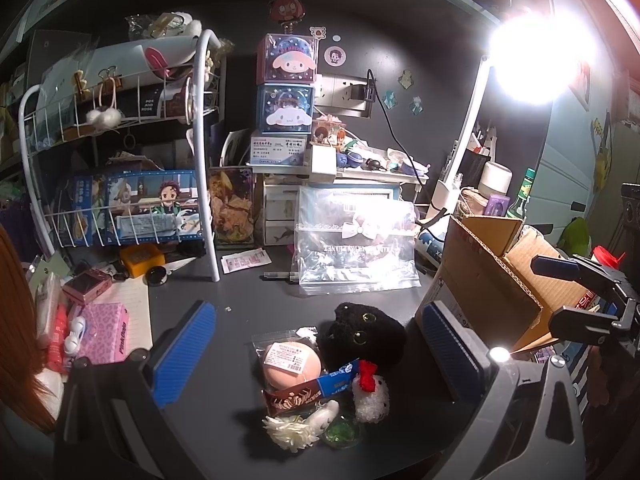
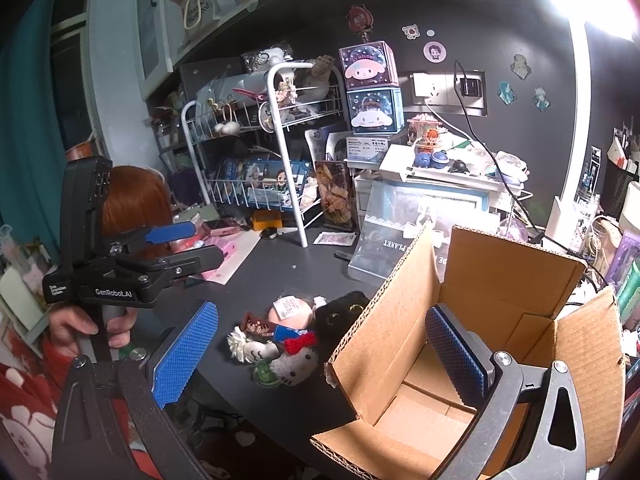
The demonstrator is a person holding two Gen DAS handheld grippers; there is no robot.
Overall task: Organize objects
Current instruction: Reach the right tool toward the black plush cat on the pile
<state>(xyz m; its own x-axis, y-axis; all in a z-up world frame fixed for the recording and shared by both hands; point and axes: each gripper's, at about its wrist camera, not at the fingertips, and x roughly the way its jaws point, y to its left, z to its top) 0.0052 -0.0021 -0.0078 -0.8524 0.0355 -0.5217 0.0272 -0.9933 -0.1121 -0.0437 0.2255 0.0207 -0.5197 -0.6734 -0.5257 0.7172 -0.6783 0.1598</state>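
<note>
Picking one toy from the little pile point(image 1: 316, 376) could go wrong, bc they're squished together on the worktop point(image 1: 240, 292) beside the empty box point(image 2: 500, 320). Left gripper point(image 1: 316, 360) and right gripper point(image 2: 320, 344) both have jaws wide open, holding nothing. Neighbors might get dragged along.
</note>
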